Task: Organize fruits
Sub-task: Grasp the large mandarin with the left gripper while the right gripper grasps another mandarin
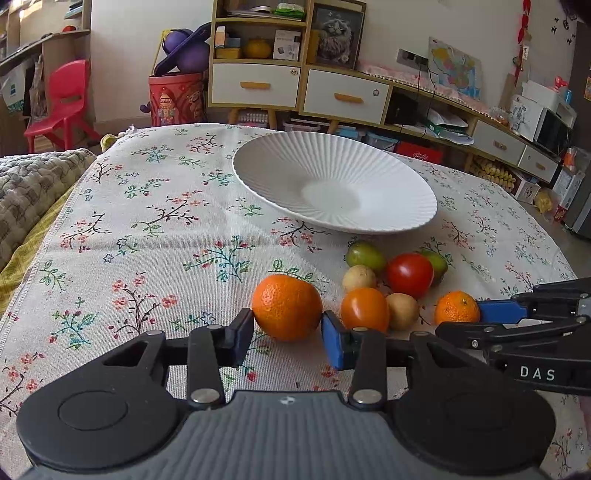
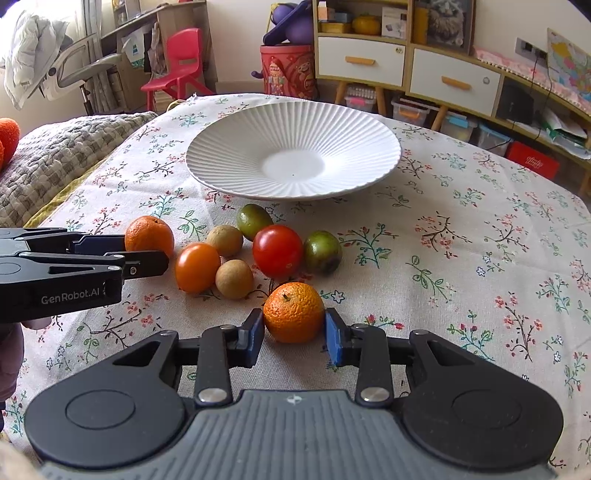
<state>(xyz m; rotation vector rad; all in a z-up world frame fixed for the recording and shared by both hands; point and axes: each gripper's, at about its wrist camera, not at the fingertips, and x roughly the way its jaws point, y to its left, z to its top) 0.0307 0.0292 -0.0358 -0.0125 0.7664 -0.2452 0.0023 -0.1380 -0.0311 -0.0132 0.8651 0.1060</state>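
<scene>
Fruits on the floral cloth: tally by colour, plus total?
Orange: 3, namely the mandarin between the left gripper fingers, the mandarin between the right gripper fingers, and a smooth orange tomato
Red: 1, round red tomato
Green: 2, dull green fruits
Tan: 2, small round tan fruits
Total: 8
None lies in the white ribbed plate.

- floral tablecloth (image 2: pixel 461 229) covers the counter
- red plastic chair (image 2: pixel 183 62) at 11 o'clock, behind counter
- red drum (image 2: pixel 290 72) at 12, purple balls (image 2: pixel 295 26) on top
- white-drawer shelf unit (image 2: pixel 406 62) at 1 o'clock
- quilted blanket (image 2: pixel 62 155) at 9
</scene>
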